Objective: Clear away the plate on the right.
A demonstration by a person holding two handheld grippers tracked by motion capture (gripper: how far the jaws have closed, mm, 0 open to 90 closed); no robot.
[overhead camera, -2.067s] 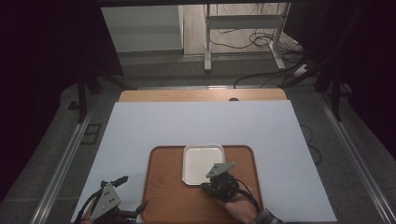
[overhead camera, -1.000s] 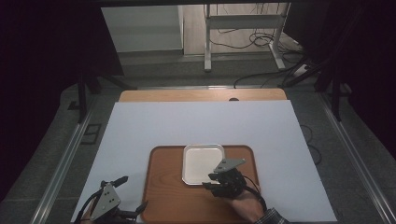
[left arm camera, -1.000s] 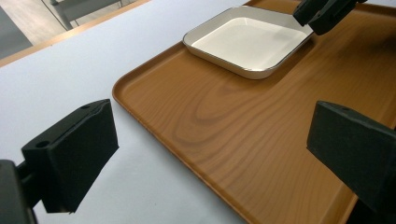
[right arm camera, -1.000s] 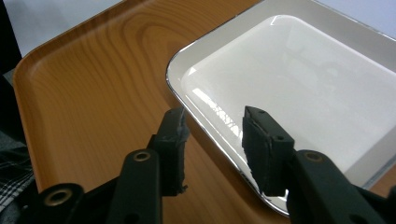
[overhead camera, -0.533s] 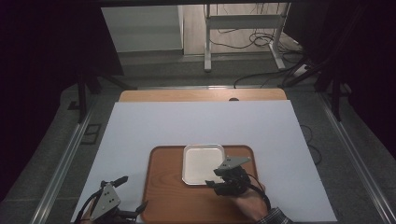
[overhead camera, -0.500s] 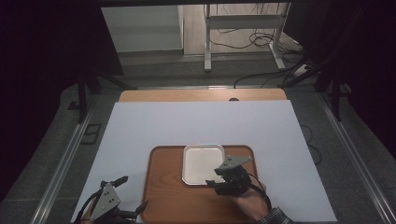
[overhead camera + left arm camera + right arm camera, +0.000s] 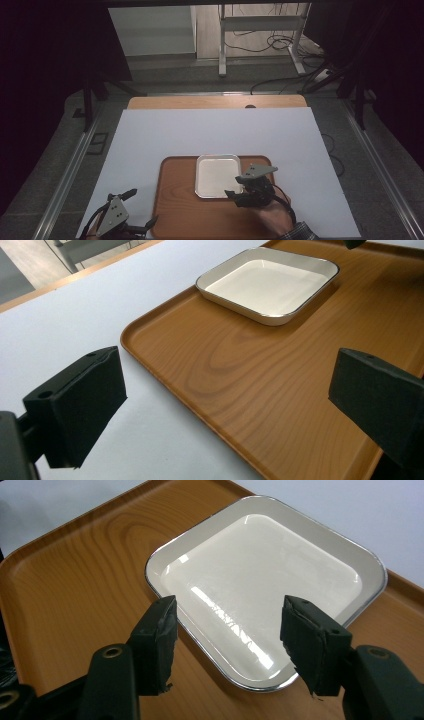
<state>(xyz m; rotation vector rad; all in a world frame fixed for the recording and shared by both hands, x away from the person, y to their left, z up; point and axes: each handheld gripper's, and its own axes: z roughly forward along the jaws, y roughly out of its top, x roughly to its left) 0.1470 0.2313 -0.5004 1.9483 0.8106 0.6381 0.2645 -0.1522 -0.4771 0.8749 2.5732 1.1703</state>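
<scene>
While the right gripper (image 7: 225,645) hangs half-open and empty over the white dish's (image 7: 265,580) near edge on the wooden tray (image 7: 175,210), the left gripper (image 7: 240,410) gapes wide, empty, at the tray's near-left corner.

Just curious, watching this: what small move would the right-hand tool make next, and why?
Probably ease the right gripper down and close on the white dish's near rim. Its jaws stand open, straddling that edge, and the dish lies empty on the wooden tray.
</scene>
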